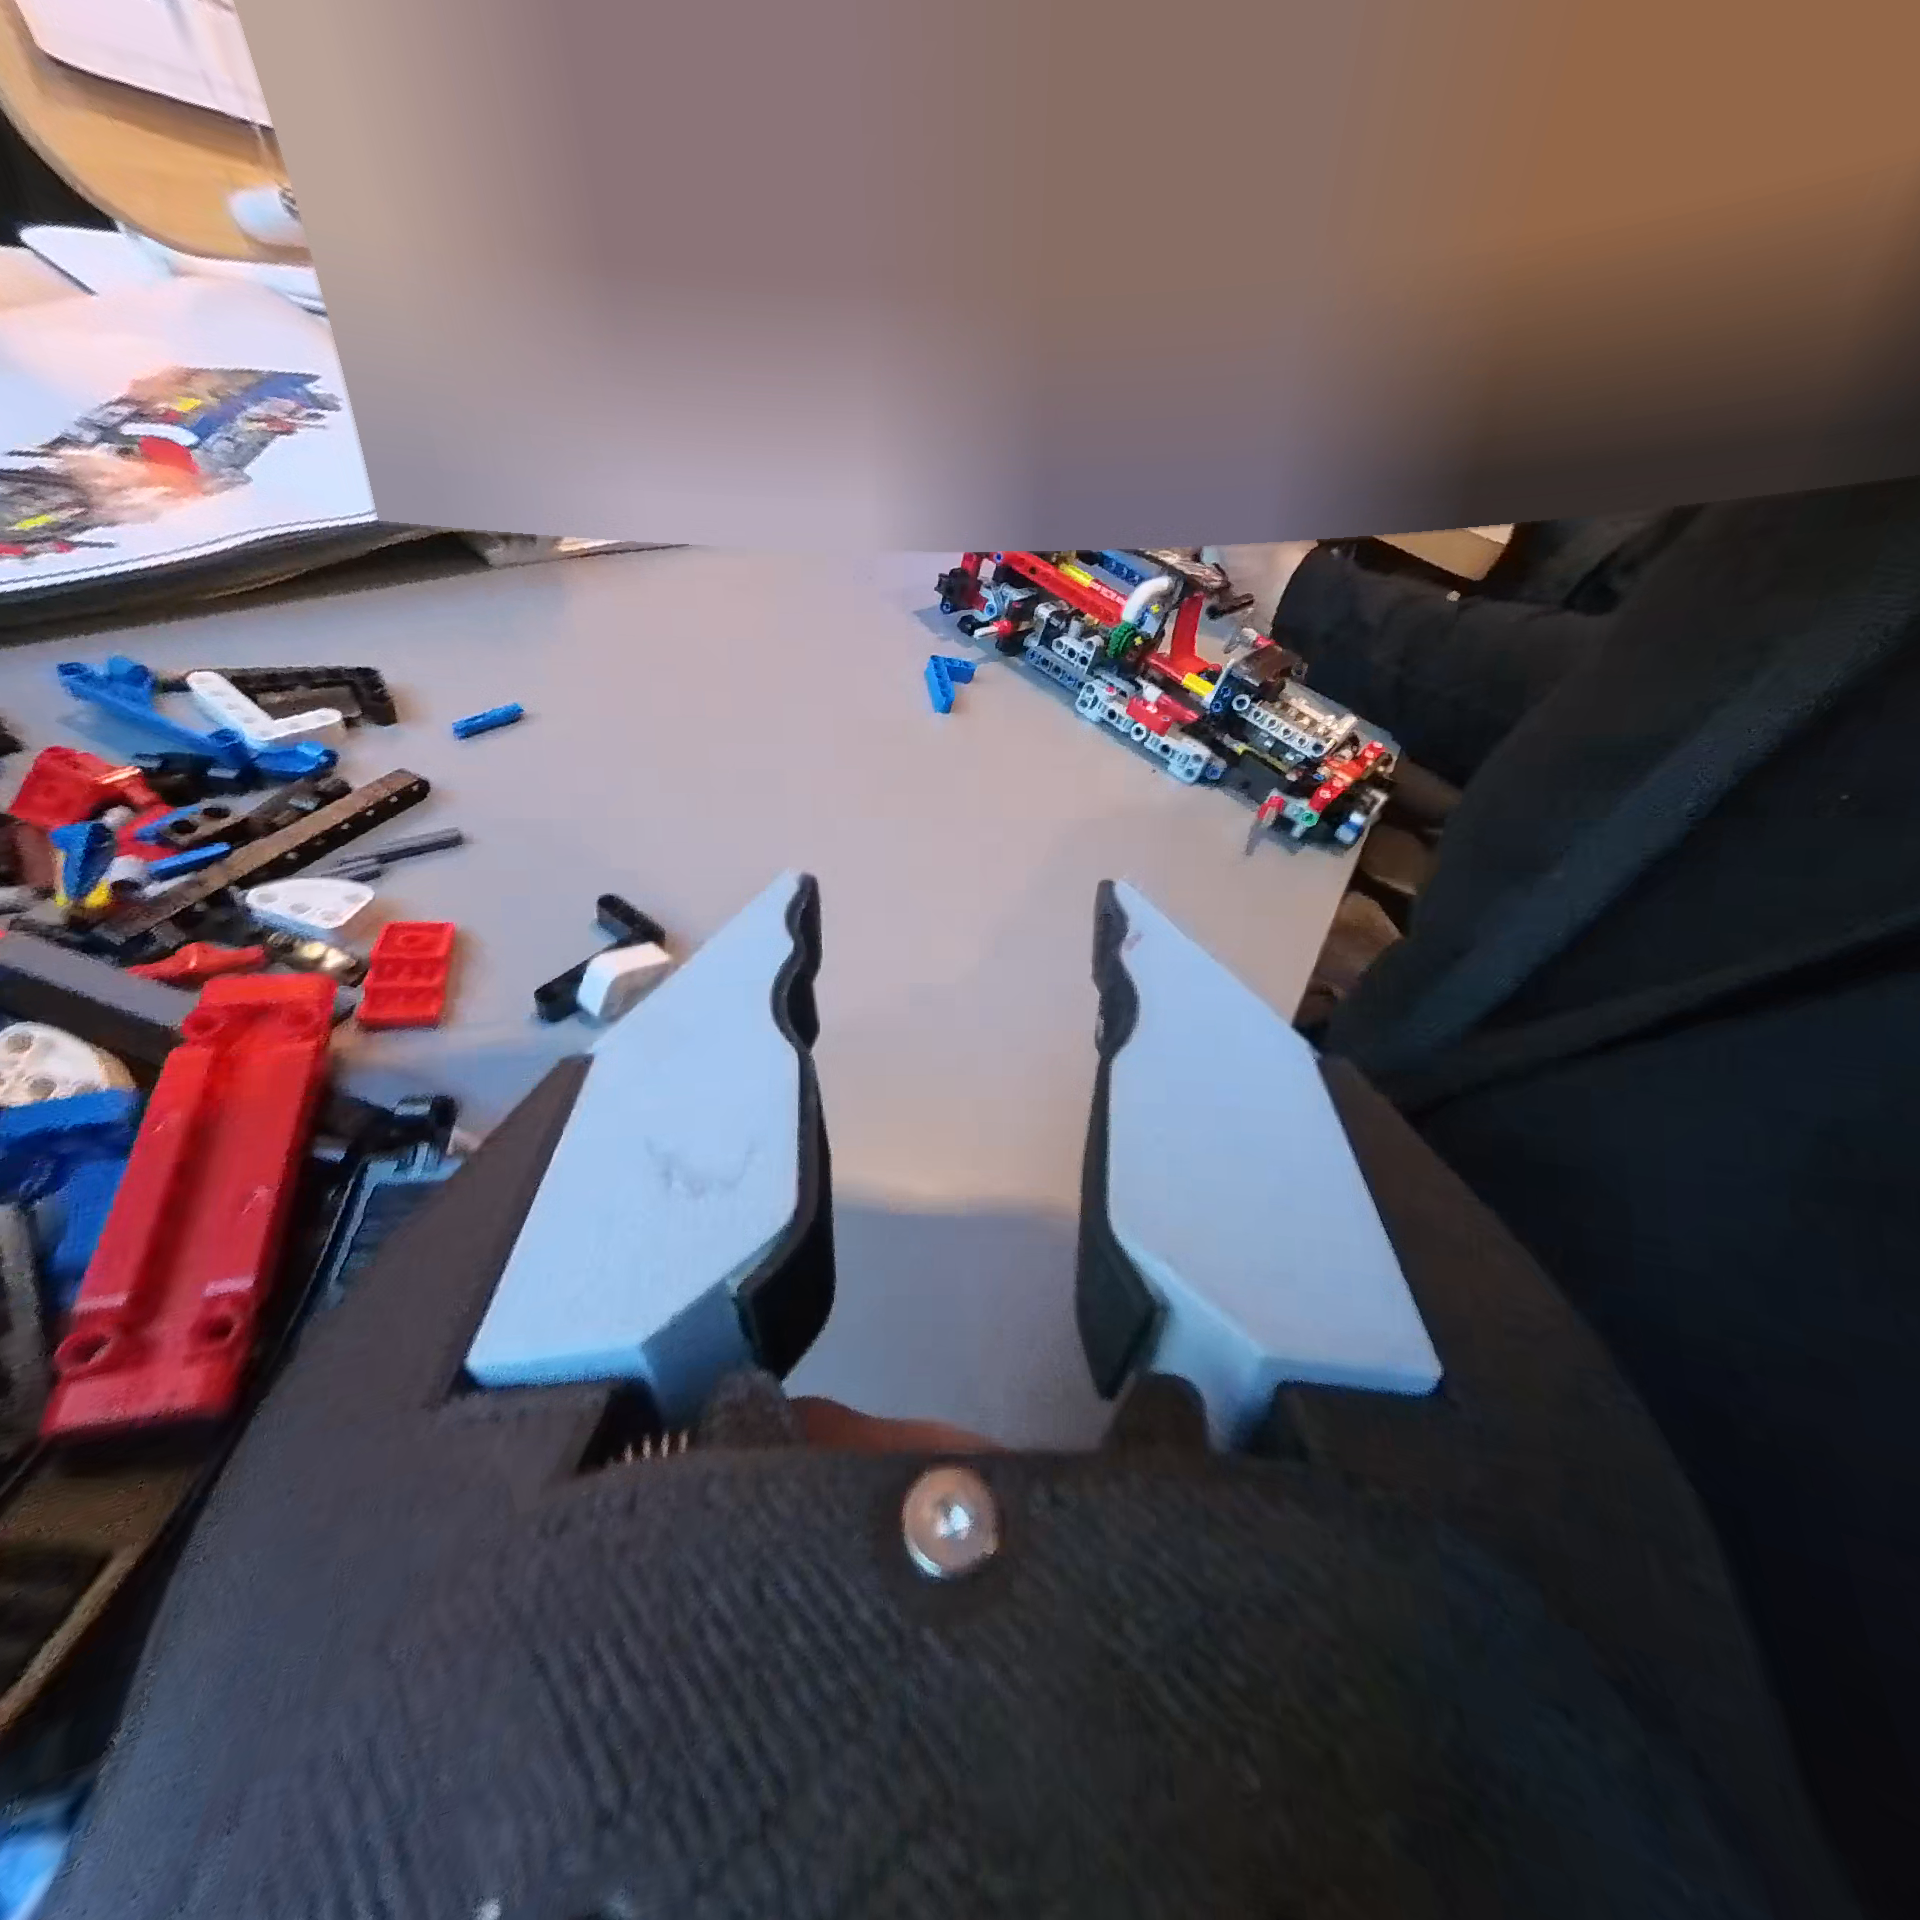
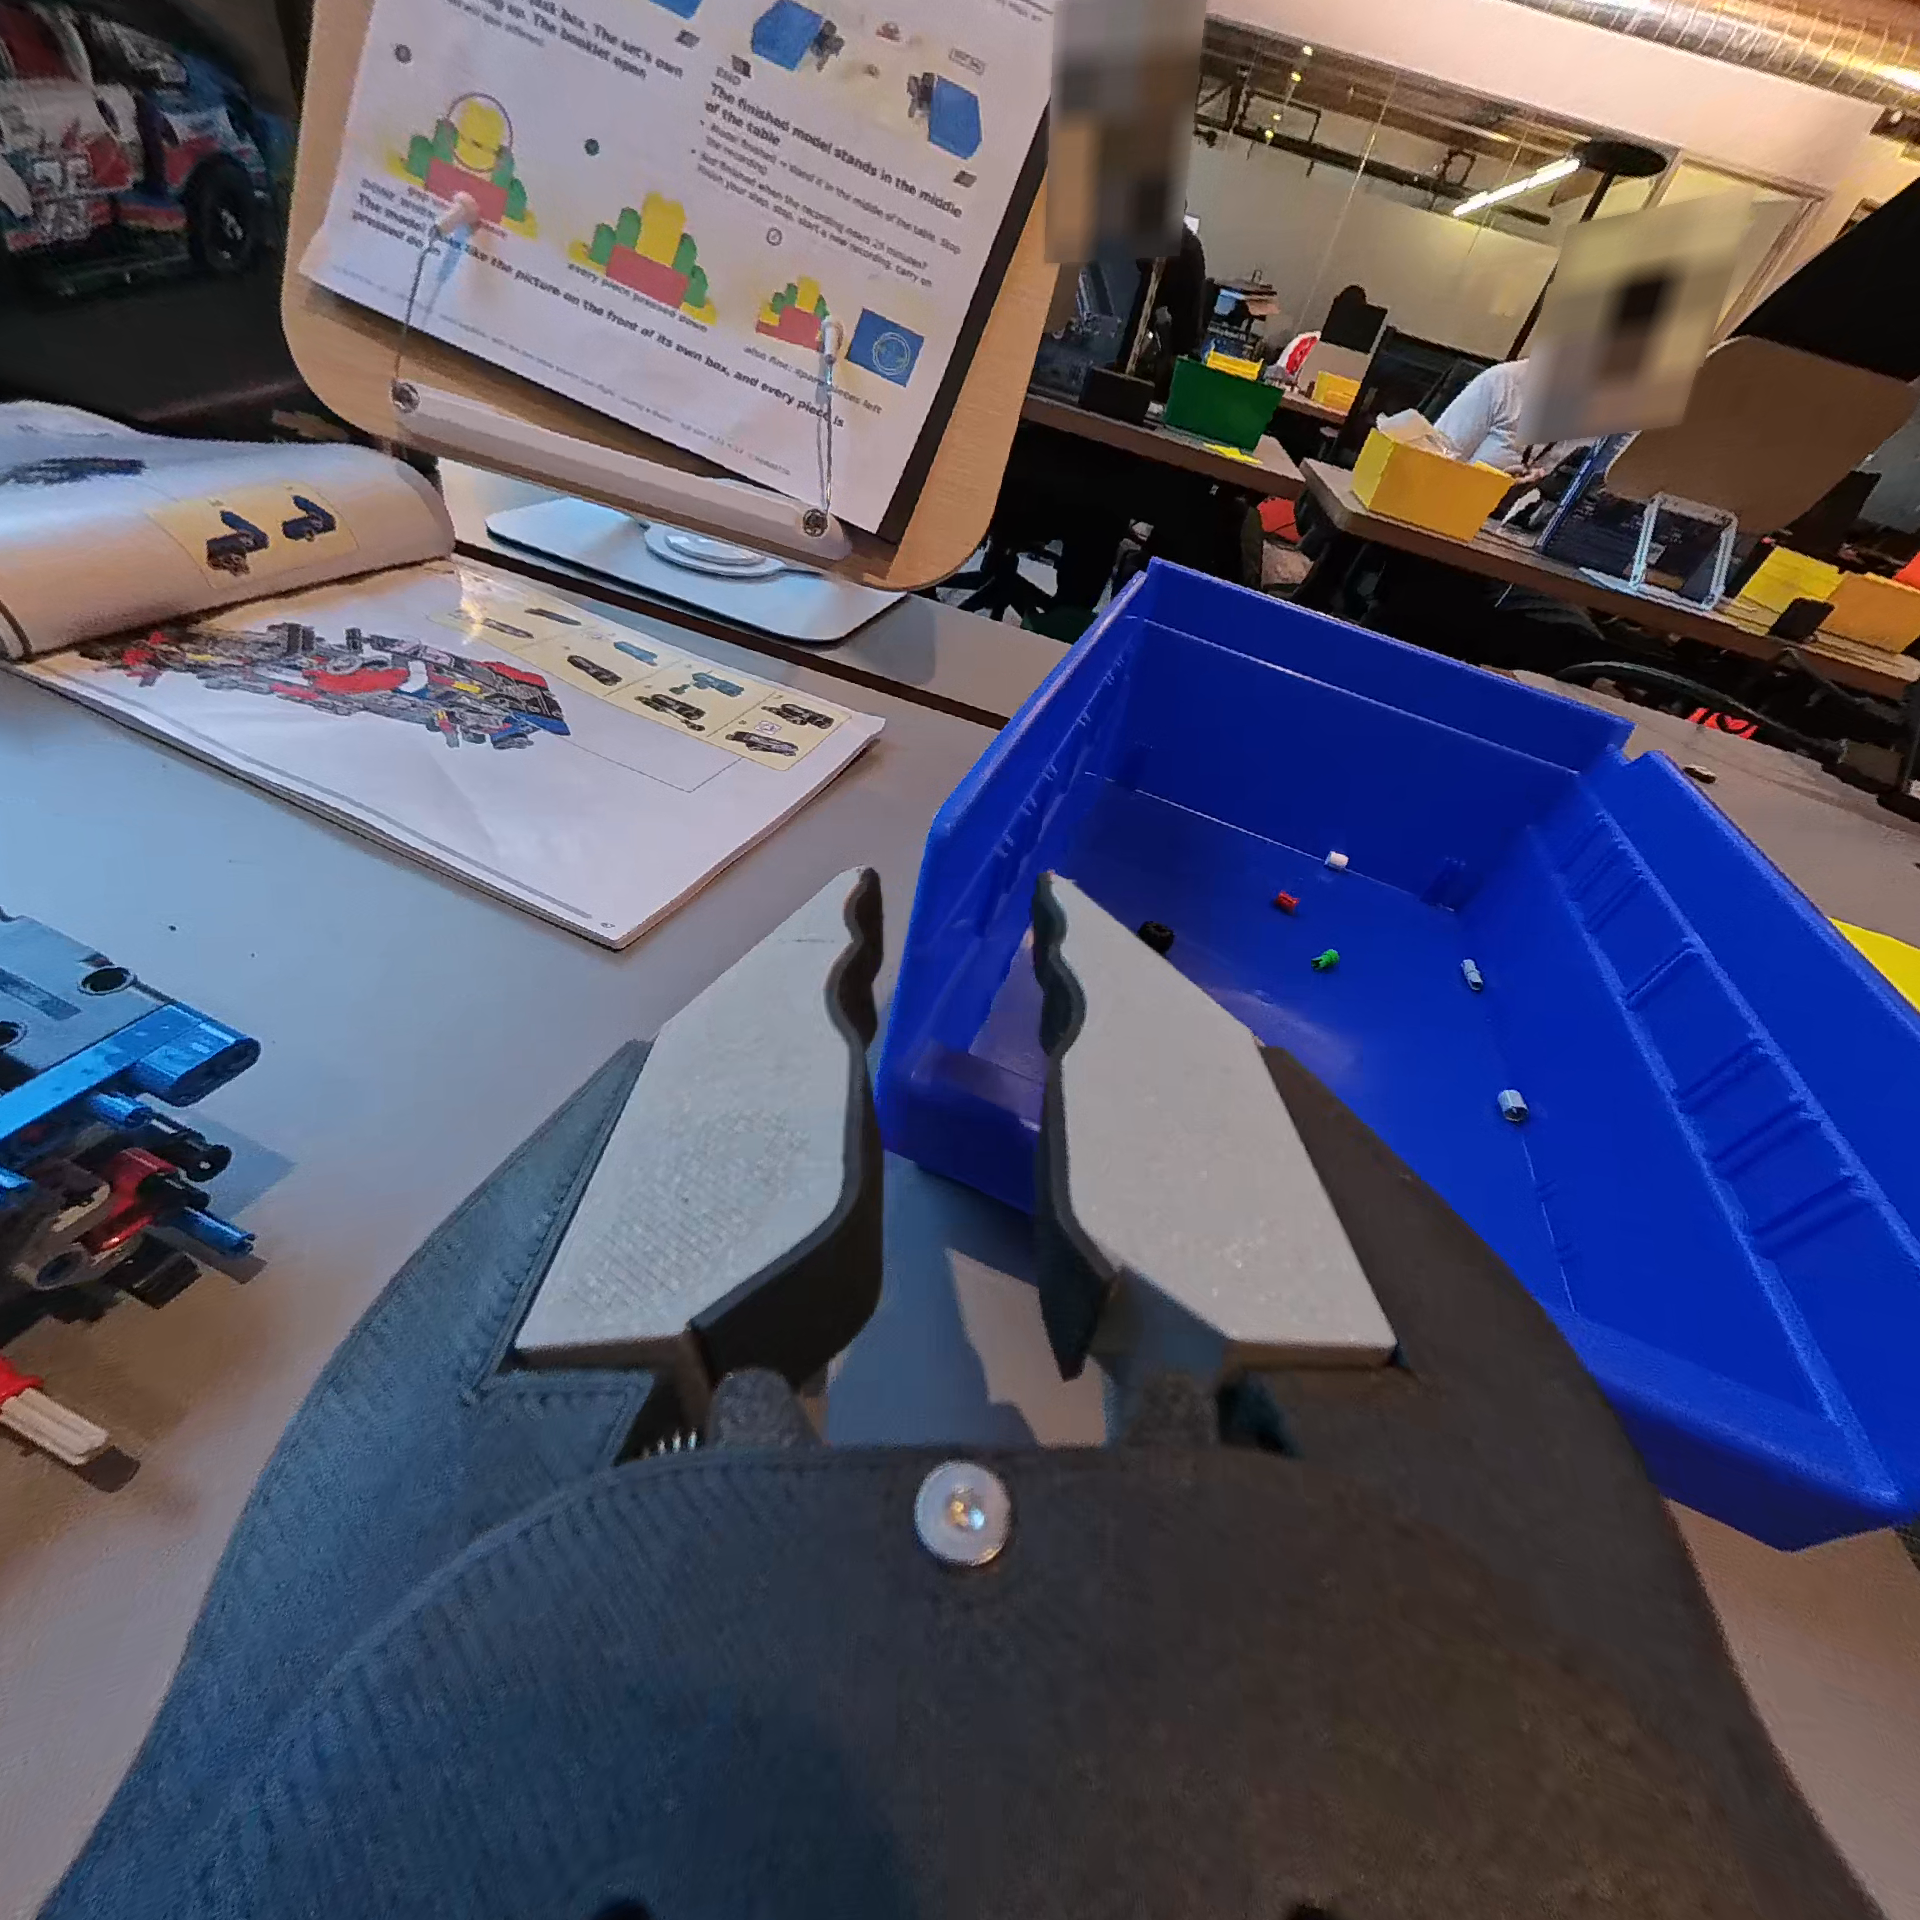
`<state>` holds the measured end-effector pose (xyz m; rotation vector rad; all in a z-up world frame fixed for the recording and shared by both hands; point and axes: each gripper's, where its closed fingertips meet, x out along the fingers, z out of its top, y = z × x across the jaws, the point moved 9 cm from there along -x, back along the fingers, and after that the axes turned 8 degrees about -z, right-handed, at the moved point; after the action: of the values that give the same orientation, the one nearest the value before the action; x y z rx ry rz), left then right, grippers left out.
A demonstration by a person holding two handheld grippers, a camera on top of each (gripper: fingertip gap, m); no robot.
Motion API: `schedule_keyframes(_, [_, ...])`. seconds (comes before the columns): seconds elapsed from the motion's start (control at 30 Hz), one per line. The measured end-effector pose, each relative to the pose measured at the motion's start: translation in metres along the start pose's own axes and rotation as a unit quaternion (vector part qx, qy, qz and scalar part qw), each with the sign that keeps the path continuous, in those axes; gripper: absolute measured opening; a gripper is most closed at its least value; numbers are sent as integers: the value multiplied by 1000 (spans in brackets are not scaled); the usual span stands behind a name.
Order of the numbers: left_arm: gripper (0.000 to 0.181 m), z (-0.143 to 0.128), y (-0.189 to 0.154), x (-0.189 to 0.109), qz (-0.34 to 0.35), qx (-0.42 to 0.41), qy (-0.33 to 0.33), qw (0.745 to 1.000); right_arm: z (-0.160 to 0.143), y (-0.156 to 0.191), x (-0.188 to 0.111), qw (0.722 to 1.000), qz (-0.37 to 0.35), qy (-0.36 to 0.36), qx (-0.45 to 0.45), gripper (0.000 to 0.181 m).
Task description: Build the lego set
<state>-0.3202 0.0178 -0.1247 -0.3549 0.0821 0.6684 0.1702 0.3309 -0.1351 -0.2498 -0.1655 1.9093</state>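
Both tools hang empty over a grey tabletop (image 1: 727, 748) strewn with parts: the left hand-held gripper (image 1: 956, 914) has its jaws spread wide with nothing between them, and the right hand-held gripper (image 2: 956, 914) is parted more narrowly, also holding nothing, its tips just in front of a blue bin (image 2: 1714, 1195). The half-built model (image 1: 1164, 686), a long red, grey and black frame of pinned beams, lies well ahead of the left gripper near the tabletop's far right edge; what looks like one end of it shows at the left margin of the right wrist view. Loose pieces sit in a pile (image 1: 197, 935) to the left, among them a long red panel (image 1: 197, 1195), a black beam (image 1: 301, 831) and a small blue pin (image 1: 488, 720). An open booklet (image 2: 468, 727) lies beyond the right gripper, and the bin holds only a few tiny connectors (image 2: 1324, 958). The parts are judged light, rigid and smooth plastic, so a pinch across the flat sides of a beam should hold better than one on rounded ends, and small pins may skate or pop out under pressure. The model itself is likely stiff along its length but weak at protruding bits; taking it across the main frame rails seems safest. No piece is yet in hand, so the next step looks like a pick from the pile.
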Motion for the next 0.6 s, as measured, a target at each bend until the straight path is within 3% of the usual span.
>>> schedule_keyframes(0.13, [46,-12,-6,-14,60,35,40,997,1,2,1,1000,-1,-5,-8,56])
schedule_keyframes(0.23, [44,-23,-10,-7,119,81,84,986,2,5,1,1000,26,-13,-4,61])
schedule_keyframes(0.33, [33,-30,-19,8,128,125,101,979,2,5,-2,999,38,-4,14,76])
schedule_keyframes(0.6, [33,-27,-25,23,85,115,110,984,-1,-9,-14,998,37,-9,40,78])
